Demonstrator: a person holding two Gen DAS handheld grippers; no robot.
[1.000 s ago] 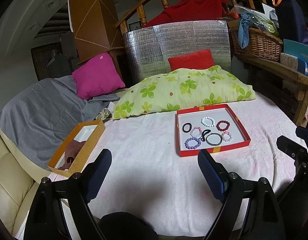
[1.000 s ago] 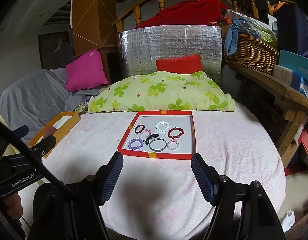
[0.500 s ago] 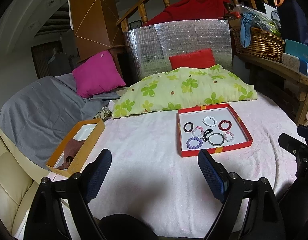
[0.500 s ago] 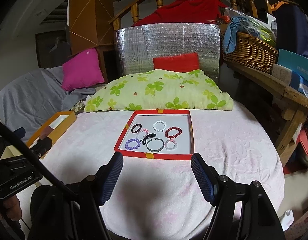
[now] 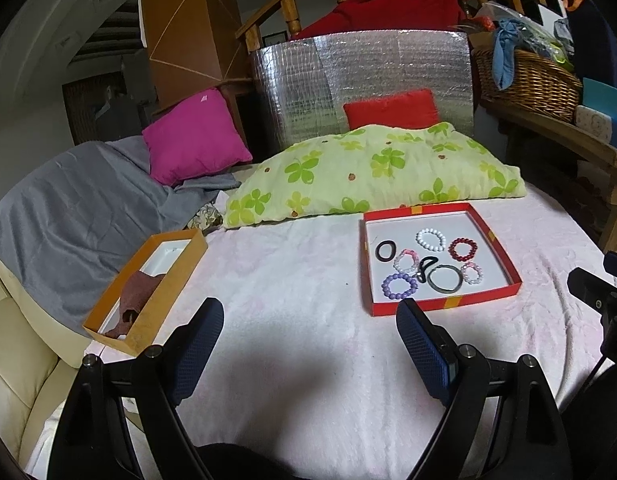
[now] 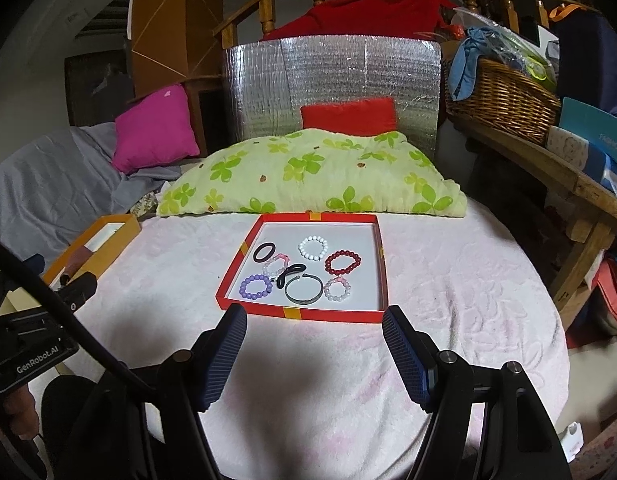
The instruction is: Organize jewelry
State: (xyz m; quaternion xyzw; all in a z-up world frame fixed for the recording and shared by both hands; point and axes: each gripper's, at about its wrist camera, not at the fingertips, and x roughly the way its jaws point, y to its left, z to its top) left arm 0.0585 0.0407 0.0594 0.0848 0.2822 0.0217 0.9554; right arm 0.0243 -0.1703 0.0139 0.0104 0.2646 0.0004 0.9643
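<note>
A red tray [image 5: 504,258] [image 6: 382,276] lies on the white-pink bedspread and holds several bracelets and hair ties: a white bead bracelet [image 6: 313,247], a dark red one [image 6: 342,262], a purple one [image 6: 255,286], a grey bangle [image 6: 304,290] and a black hair tie [image 6: 264,252]. An orange box [image 5: 164,292] [image 6: 120,236] with a brown cloth in it lies at the left. My left gripper [image 5: 310,334] is open and empty, between the box and the tray. My right gripper [image 6: 314,340] is open and empty, just in front of the tray.
A green-flowered pillow [image 5: 372,172] lies behind the tray, with a red cushion [image 5: 390,110] and a silver foil panel [image 5: 364,80] beyond. A pink cushion [image 5: 196,136] and grey blanket [image 5: 80,200] are at left. A wooden shelf with a wicker basket [image 6: 504,96] is at right.
Both grippers have moved forward a little toward the tray, which looks slightly nearer. Both stay open and empty.
</note>
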